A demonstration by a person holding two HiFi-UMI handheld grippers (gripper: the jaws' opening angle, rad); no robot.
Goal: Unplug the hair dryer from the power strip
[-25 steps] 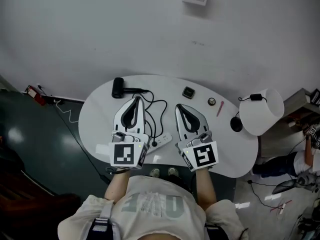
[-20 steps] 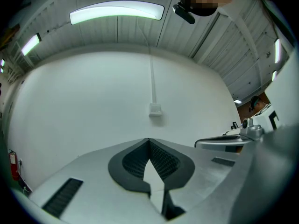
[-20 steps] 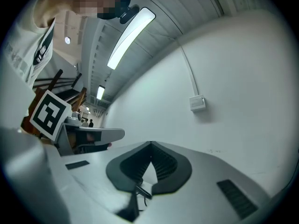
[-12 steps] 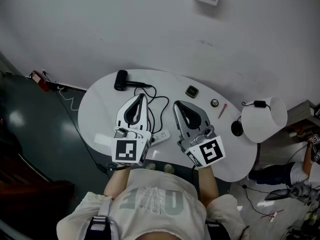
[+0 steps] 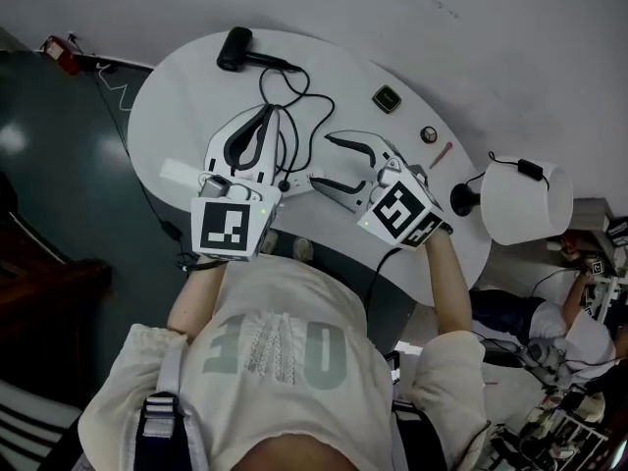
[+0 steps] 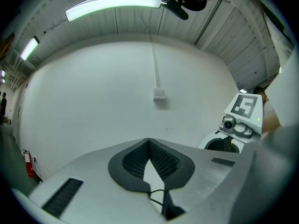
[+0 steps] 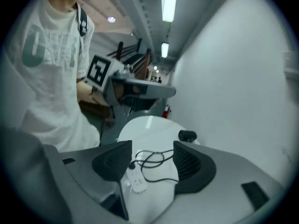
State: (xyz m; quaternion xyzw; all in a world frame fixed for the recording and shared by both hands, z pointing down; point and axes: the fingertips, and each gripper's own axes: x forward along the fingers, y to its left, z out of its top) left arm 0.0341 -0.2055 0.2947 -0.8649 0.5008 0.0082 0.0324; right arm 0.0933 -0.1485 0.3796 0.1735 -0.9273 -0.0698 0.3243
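Observation:
A black hair dryer (image 5: 235, 49) lies at the table's far left end, also seen small in the right gripper view (image 7: 188, 136). Its black cord (image 5: 297, 94) loops across the table to a plug (image 7: 133, 164) in the white power strip (image 7: 136, 182), which lies between the two grippers (image 5: 297, 181). My right gripper (image 5: 322, 162) points left at the strip. Its jaws have just been opening and stand wide (image 7: 153, 148), with the strip showing in the gap and untouched. My left gripper (image 5: 269, 113) is shut on nothing (image 6: 149, 141), just left of the strip.
A lamp with a white shade (image 5: 526, 200) and black base stands at the table's right end. A small dark square object (image 5: 387, 98), a round knob (image 5: 428, 134) and a red pen (image 5: 440, 155) lie near the far edge. A white wall runs behind the table (image 5: 186, 96).
My right gripper has swung left toward the power strip, dropped lower and opened its jaws. The left gripper has sunk a little and stays shut. The head view has tilted.

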